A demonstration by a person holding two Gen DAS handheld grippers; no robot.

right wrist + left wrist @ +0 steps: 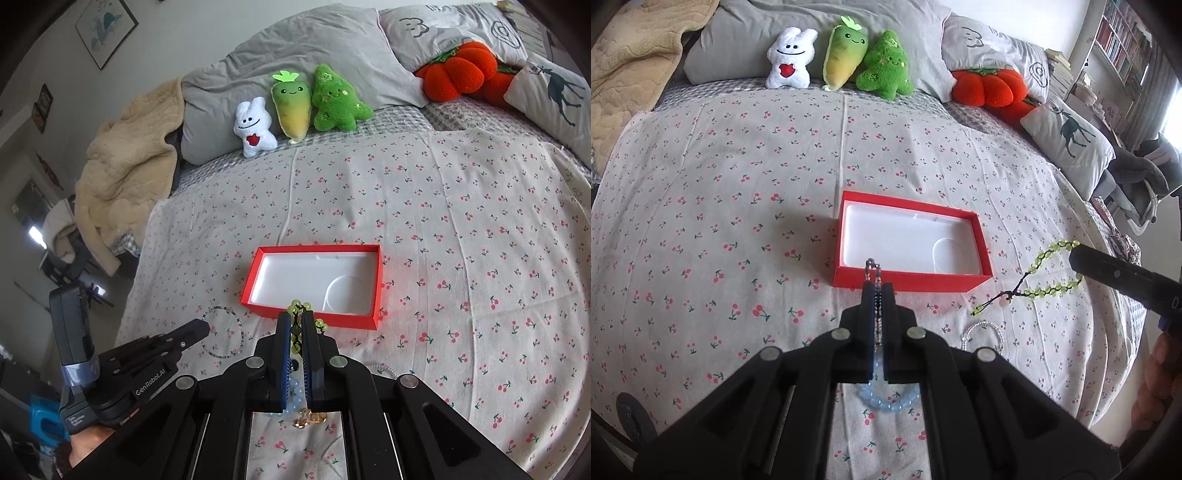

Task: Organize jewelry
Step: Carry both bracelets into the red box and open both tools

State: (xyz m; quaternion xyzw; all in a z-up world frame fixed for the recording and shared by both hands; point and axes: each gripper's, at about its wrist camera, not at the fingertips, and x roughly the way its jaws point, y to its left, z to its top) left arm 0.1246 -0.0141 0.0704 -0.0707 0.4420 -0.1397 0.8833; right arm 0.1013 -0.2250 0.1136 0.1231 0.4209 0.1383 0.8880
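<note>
L tongs [878,291]: clamped on thin dark bead-chain bracelet [222,332], lifted | R tongs [295,325]: clamped on yellow-green beaded cord bracelet [1052,273] | both near open red cardboard box with white liner [908,240] on bed, likely for drop-in | pale-blue bead bracelet [890,402] on bedsheet.

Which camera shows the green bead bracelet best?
The left wrist view: the green bracelet hangs from the right gripper, its loop and dark cord plainly visible. In the right wrist view only a few of its beads peek out between the closed fingers, near the red box.
</note>
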